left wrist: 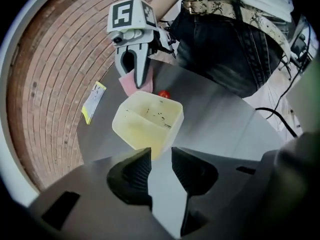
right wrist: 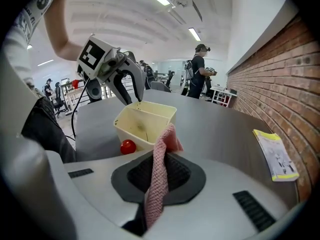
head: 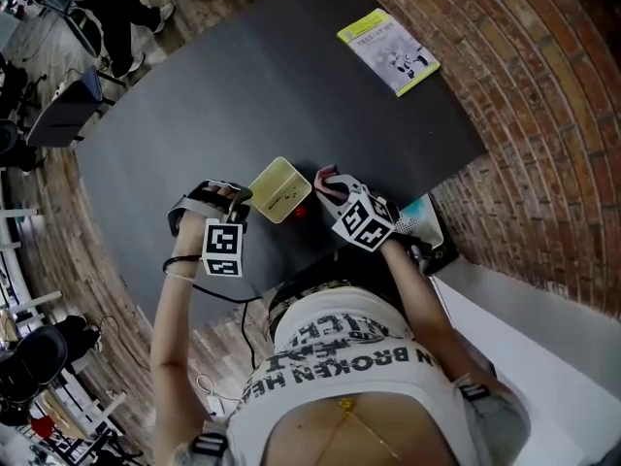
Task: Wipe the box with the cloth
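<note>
Box point(head: 280, 189) upright, mouth upward, left gripper point(left wrist: 160, 156) parted, empty, right gripper point(right wrist: 161, 159) clamped on cloth point(right wrist: 156, 194) running lengthwise along it

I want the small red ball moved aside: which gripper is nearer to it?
Right. The right gripper, holding the cloth, is just beside the red ball; the left gripper is across the box.

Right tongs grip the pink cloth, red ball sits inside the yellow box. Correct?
Not quite: the red ball lies on the table beside the yellow box, as the right gripper view shows. The right tongs do grip the pink cloth.
</note>
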